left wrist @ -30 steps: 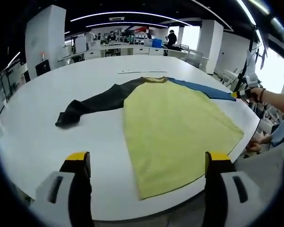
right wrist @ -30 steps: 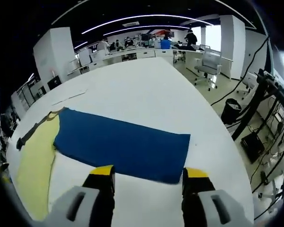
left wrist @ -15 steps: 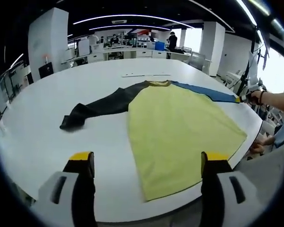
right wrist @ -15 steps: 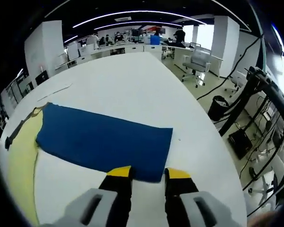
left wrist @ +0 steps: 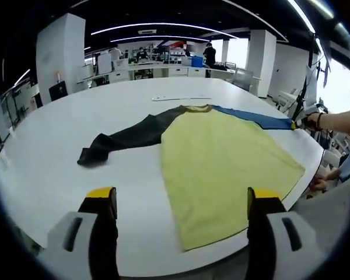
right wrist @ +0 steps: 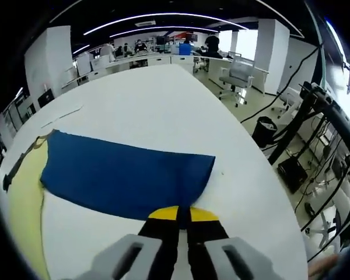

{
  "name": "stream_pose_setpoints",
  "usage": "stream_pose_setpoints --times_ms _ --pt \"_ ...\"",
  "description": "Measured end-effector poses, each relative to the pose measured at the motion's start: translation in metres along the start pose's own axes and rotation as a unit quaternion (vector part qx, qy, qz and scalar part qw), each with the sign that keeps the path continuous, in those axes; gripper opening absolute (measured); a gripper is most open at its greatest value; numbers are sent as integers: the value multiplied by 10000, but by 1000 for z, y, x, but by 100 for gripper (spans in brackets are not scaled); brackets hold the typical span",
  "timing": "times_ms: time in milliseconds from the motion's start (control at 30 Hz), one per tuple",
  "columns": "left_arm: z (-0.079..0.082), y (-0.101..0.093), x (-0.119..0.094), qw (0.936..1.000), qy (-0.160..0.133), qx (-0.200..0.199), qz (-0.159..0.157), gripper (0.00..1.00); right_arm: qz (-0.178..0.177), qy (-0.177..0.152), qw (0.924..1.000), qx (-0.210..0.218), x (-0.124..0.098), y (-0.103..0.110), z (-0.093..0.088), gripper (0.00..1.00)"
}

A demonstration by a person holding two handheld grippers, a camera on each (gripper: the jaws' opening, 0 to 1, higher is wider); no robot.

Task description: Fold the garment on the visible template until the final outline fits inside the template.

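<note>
Right gripper (right wrist: 182, 213) jaws have closed, now pinching the flat blue sleeve (right wrist: 122, 175) edge; left gripper (left wrist: 181, 201) jaws staying apart above the yellow shirt body (left wrist: 221, 157).

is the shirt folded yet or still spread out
Spread out: the shirt lies flat on the white table, dark sleeve and blue sleeve both extended.
</note>
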State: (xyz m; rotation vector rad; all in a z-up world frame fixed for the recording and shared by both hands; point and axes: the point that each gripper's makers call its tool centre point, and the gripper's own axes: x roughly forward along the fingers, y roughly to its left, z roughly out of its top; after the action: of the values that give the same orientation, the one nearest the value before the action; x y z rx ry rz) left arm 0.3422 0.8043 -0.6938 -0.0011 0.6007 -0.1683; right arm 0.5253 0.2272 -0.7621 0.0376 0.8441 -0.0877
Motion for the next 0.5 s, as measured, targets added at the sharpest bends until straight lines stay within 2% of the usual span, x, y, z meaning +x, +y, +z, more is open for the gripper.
stream_pose_setpoints --times_ms 167,300,500 --pt "2 1 -1 10000 -12 52 44 91 13 58 10000 75 -2 2 1 0" --pt "6 2 -3 9999 -82 60 84 91 70 -100 9999 -41 -8 13 20 0" --pt "6 4 -5 9998 -64 113 126 92 394 -382 9984 -131 -14 40 47 0"
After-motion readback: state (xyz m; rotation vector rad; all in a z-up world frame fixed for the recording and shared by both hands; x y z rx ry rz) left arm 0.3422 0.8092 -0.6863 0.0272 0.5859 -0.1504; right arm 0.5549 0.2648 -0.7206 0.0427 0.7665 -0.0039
